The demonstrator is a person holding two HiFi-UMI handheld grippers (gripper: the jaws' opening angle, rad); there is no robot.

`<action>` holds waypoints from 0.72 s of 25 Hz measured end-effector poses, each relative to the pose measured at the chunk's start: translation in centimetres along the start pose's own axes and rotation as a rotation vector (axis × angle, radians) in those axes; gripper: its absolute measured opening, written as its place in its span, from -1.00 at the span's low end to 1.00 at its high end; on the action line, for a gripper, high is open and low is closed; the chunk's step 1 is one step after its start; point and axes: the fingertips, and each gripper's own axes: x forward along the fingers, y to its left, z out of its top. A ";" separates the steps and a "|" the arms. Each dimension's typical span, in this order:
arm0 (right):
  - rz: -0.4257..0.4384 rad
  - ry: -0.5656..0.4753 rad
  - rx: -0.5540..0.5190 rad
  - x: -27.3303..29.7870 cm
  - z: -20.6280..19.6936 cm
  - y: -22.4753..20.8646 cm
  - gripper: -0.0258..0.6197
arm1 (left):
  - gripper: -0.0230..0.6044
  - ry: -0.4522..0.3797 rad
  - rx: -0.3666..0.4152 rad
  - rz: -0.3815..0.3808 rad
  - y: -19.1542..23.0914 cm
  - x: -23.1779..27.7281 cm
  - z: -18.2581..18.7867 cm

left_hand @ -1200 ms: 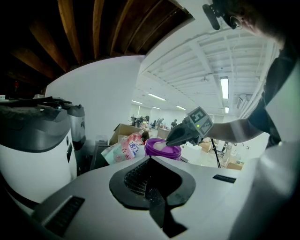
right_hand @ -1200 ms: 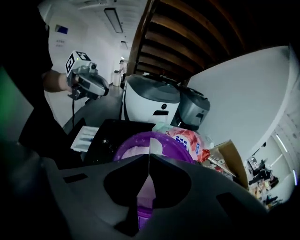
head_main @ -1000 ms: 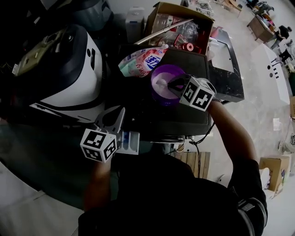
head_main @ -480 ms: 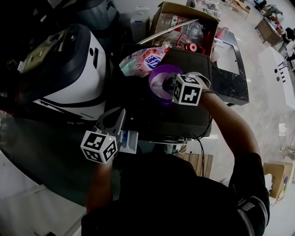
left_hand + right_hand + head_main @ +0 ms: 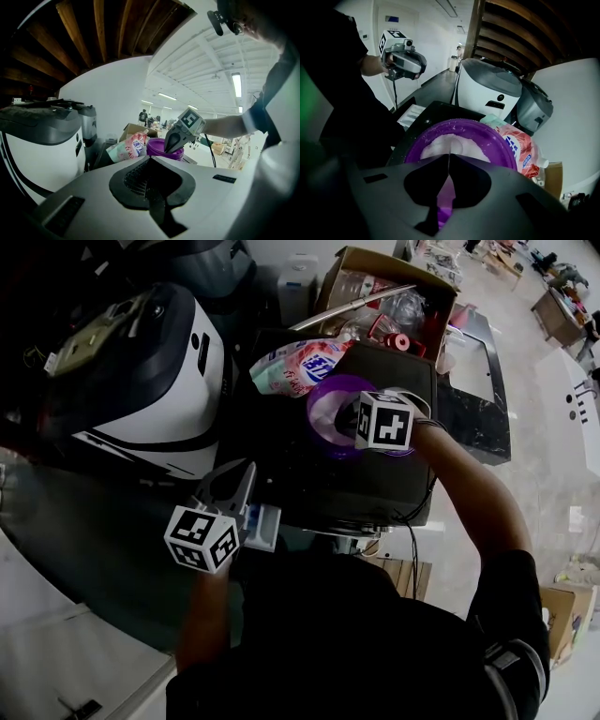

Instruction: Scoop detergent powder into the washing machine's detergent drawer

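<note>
Right hand-held gripper (image 5: 448, 158) has shifted left over the tub (image 5: 323, 404) of powder (image 5: 454, 143), clamped on what looks like a thin scoop (image 5: 444, 197) handle. Powder is loose and light, so carry the scoop level. Left hand-held gripper (image 5: 151, 161) is closed and empty, near the drawer (image 5: 263, 527).

Most of the scoop (image 5: 446, 193) and near rim of purple tub (image 5: 494, 140) behind the right tool (image 5: 448, 158).

Pale floor (image 5: 553, 484) fills the right of the head view, with a cardboard box (image 5: 561, 601) at lower right and what may be a wooden pallet (image 5: 405, 575) at lower centre. The left gripper view shows a white wall (image 5: 112, 93) under dark ceiling beams (image 5: 98, 28) (upper left) and a strip light (image 5: 236, 84) at upper right.
</note>
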 end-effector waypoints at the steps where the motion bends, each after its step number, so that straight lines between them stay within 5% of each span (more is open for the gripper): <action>1: 0.015 -0.005 0.017 0.0 -0.1 0.2 -0.85 | -0.90 0.000 -0.001 0.002 0.1 0.0 0.0; 12: 0.096 0.018 0.097 -0.2 -0.4 0.3 -0.85 | -0.90 -0.001 -0.007 -0.013 0.9 -0.4 -0.3; 18: 0.170 0.001 0.271 -0.6 -0.2 0.5 -0.85 | -0.90 -0.006 -0.017 -0.031 1.7 -0.5 -0.5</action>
